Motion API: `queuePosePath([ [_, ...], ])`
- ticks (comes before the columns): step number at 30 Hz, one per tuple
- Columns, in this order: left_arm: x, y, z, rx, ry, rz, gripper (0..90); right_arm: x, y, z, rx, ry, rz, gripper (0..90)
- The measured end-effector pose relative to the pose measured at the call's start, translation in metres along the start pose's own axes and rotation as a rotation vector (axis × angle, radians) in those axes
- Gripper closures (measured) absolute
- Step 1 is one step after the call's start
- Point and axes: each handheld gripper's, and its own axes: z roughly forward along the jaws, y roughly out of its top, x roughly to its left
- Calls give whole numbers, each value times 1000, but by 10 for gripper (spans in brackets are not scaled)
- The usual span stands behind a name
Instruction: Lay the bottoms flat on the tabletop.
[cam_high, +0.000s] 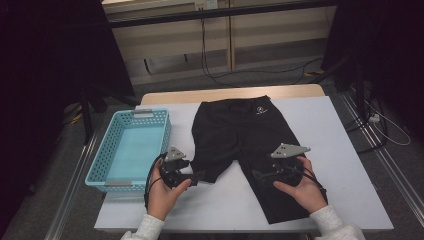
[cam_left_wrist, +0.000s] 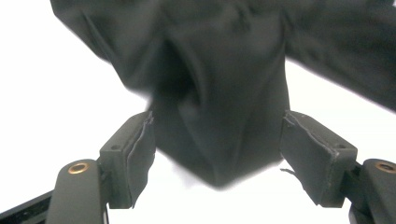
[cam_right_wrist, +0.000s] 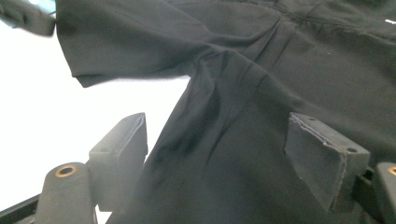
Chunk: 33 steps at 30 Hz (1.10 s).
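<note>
Black shorts are lying spread on the white worktop beside a blue basket. The left gripper is straddling a leg hem, jaws wide and not yet pinching; the right gripper is hovering wide-jawed over the other leg. Next, probably, closing to fold.

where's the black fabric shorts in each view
High view: the black fabric shorts lie flat mid-table, waistband far, right of the light blue plastic basket.
Left gripper view: one leg's hem end hangs between the open left tongs, pads not pressing it.
Right gripper view: the other leg runs between the open right tongs.
Shared landmark: the white tabletop under the cloth.
</note>
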Motion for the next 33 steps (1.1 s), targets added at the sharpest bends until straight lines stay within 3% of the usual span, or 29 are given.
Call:
queuePosePath([
  [3, -3, -5, 7, 11, 7, 33, 310, 2, -1, -2, -1, -3, 0, 213],
  [6, -2, -8, 14, 17, -13, 41, 332, 4, 0, -2, -6, -5, -4, 213],
  [8, -3, -9, 15, 46, -16, 74, 430, 5, -1, -1, 1, -4, -9, 213],
  [11, -5, -9, 16, 61, 0, 71, 466, 4, -2, 0, 0, -2, -5, 213],
  [13, -5, -8, 16, 71, -20, 57, 521, 3, -3, 0, 6, -2, -6, 213],
  [15, -8, -8, 17, 73, -3, 76, 567, 2, -3, 0, 5, -3, -2, 213],
  [18, -11, -6, 19, 81, -10, 82, 651, 1, -3, 0, 4, -4, -2, 214],
  [20, -12, -5, 19, 97, -34, 66, 712, 2, -2, 0, 4, -4, -3, 213],
  [23, -12, -3, 21, 100, -78, -6, 850, 4, -2, 1, 8, 2, -10, 214],
  [25, -12, -1, 21, 99, -88, -15, 864, 5, -2, 2, 7, 2, -14, 214],
  [33, -15, 24, -4, -3, -140, -34, 869, 2, -1, -1, -15, -10, -16, 214],
])
